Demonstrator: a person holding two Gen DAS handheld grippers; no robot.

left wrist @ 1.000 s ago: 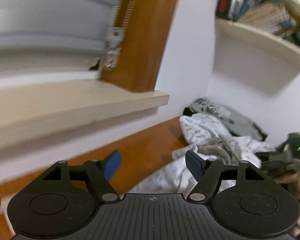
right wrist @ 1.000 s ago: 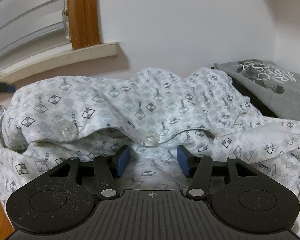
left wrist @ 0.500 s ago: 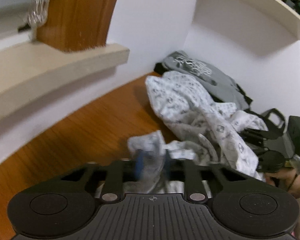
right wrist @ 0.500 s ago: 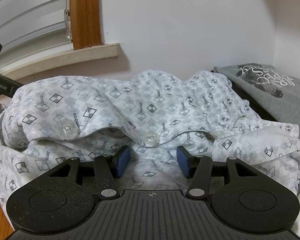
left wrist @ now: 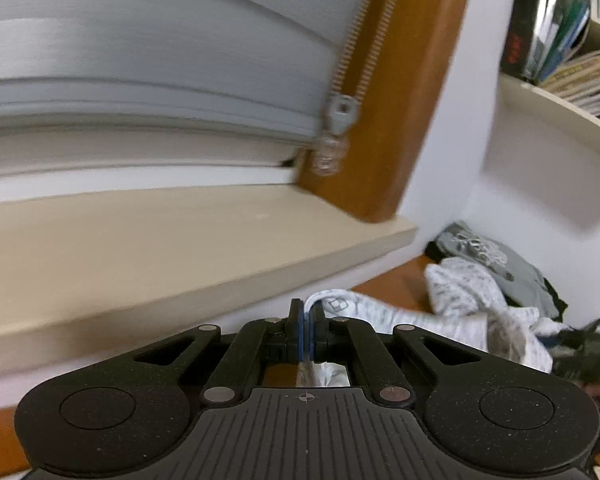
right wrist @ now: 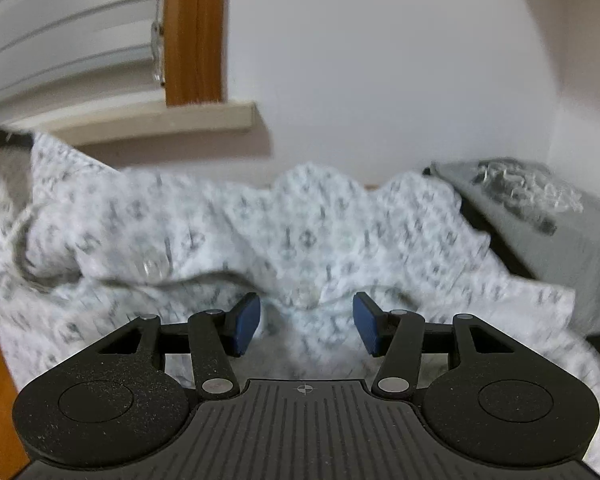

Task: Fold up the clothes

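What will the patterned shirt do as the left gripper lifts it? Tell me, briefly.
The shirt probably drapes limply: it lies in soft rumpled folds. It looks light, since the left gripper holds it by one thin pinched edge. The free part would likely trail and drag across the wooden surface.

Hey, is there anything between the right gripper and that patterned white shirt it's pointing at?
Nothing visible. The right gripper is open with the patterned shirt directly ahead of its fingers and under them. The left gripper is shut on a shirt edge.

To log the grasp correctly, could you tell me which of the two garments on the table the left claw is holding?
The white patterned shirt: the left claw is shut on its edge. The grey printed T-shirt lies untouched by the wall.
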